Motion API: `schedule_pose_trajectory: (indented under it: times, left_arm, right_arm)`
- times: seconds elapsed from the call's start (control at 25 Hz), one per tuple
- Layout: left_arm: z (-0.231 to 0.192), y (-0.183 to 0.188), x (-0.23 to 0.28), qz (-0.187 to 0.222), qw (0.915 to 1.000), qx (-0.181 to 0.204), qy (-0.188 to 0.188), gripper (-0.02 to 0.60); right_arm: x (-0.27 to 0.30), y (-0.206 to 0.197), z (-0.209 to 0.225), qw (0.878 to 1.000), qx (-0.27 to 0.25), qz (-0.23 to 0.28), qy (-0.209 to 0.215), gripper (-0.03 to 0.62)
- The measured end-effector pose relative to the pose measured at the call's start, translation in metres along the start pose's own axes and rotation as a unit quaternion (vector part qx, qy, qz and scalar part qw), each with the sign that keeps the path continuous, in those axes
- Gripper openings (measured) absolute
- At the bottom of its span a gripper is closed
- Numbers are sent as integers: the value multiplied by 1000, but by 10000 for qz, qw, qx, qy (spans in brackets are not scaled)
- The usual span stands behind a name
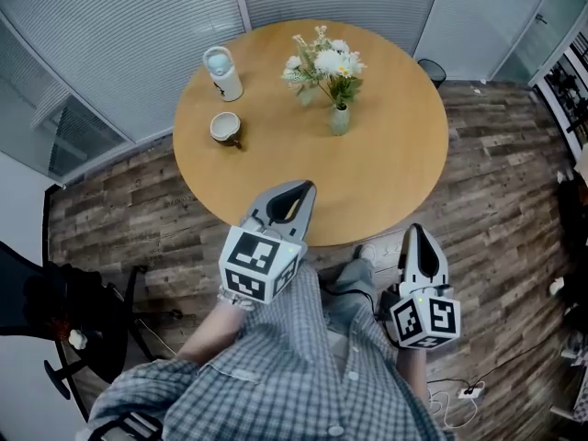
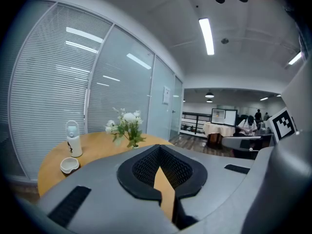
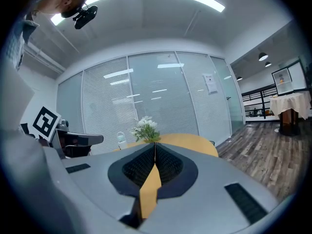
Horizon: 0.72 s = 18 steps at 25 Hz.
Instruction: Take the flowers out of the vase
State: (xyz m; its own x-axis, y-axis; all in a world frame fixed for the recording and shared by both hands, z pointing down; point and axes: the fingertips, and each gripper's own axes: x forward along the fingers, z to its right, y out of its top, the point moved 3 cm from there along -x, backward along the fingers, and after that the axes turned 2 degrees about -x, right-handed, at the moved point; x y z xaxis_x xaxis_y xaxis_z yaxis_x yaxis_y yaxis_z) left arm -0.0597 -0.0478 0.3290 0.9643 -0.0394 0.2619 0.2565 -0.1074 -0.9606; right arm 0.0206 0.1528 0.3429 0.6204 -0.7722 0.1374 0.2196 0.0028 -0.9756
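Here, left gripper (image 1: 298, 189) and right gripper (image 1: 418, 234), jaws together, hang seemingly near table (image 1: 386, 186) edge.

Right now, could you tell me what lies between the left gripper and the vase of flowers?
Nothing but bare table between the left gripper and the vase, seen in the head view.

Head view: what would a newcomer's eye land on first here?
The white flowers in a small vase, toward the far side of the round wooden table. Next, the left tool and right tool by its near edge, both shut and empty.
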Motion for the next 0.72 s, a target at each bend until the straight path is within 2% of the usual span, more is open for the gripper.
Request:
schedule_pose_trajectory:
  times: [0.36, 0.72]
  left_arm:
    - [-16, 11, 37, 104, 9986, -42, 517, 6]
    - [-29, 26, 80, 224, 9925, -338, 1155, 6]
  right_arm:
    - [73, 18, 25, 9977, -159, -34, 659, 11]
    - [146, 43, 44, 9879, -393, -232, 1480, 11]
